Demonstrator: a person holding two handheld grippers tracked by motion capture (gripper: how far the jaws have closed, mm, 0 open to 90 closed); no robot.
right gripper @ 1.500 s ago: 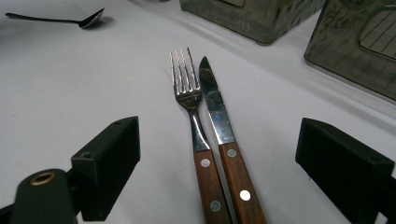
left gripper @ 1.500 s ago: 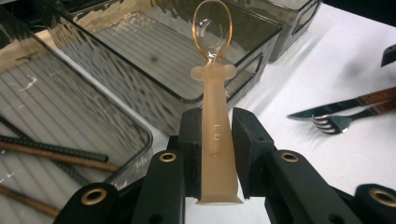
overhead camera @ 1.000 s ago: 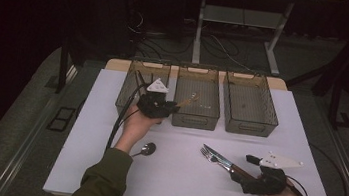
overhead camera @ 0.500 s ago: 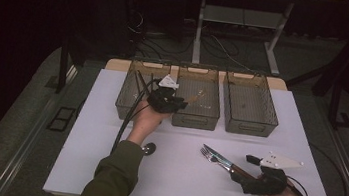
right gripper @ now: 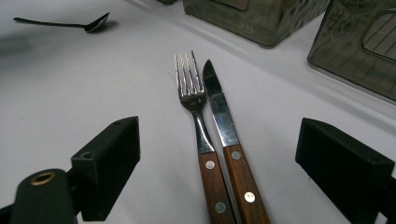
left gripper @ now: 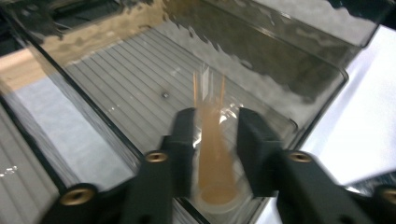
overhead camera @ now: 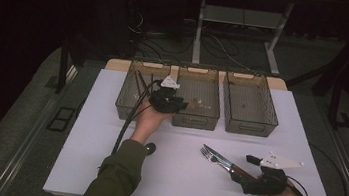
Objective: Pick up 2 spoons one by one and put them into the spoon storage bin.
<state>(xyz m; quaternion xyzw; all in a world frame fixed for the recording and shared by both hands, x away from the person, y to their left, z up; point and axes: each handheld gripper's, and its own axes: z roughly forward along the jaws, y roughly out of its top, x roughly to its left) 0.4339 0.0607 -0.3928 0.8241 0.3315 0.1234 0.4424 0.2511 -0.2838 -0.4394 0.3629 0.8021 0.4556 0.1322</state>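
Right gripper (overhead camera: 250, 160) nearest, low over counter (overhead camera: 177, 179), jaws spread wide, gripping nothing; fork (right gripper: 194, 100) and knife (right gripper: 219, 112) lie side by side between them: stiff, light, slick steel, best taken at wooden handles. Farther: left gripper (left gripper: 212, 126) over middle bin (overhead camera: 195, 120), jaws just opening, blurred wooden-handled utensil (left gripper: 212, 149) between, seemingly released

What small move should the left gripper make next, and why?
Probably open a touch wider, then lift straight out of the middle bin. The left gripper hangs over that bin, its jaws have just been opening, and the brown utensil between them looks blurred and loose above the bin floor, as if dropping. Withdrawing sideways might catch it.
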